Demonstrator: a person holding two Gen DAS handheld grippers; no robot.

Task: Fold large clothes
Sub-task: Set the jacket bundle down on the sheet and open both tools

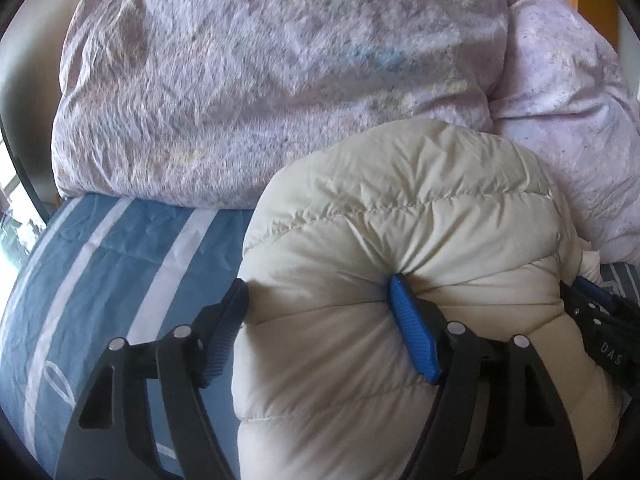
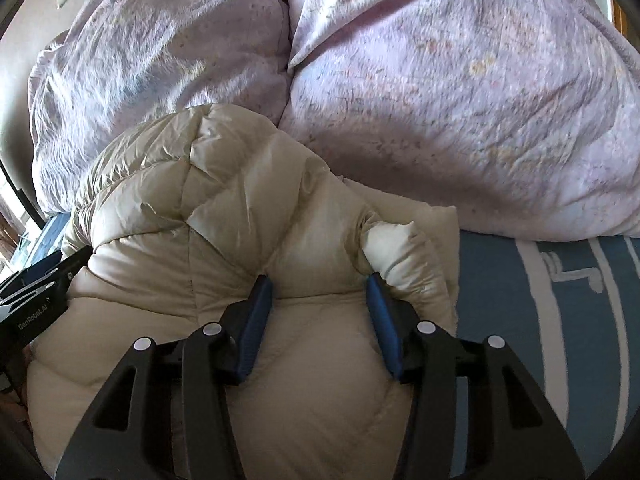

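A cream quilted down jacket (image 1: 400, 240) lies bunched on a bed covered by a blue sheet with white stripes (image 1: 120, 248). Just behind the jacket, touching its far edge, sit two puffy lilac floral duvet folds (image 1: 260, 80).

The left claw (image 1: 320, 328) sits at the jacket's left end, jaws spread wide. Its right finger (image 1: 412, 332) presses a dent into the padding, while its left finger stands at the jacket's outer edge over the sheet, so a thick roll of jacket lies between them; whether the left pad presses on it cannot be told.

The right claw (image 2: 318, 320) sits on the jacket's right part, half spread, both blue pads (image 2: 254, 328) sunk into the padding and pinching a bulge of cloth between them. A pale folded cuff or sleeve end (image 2: 396, 248) lies just beyond its right finger.
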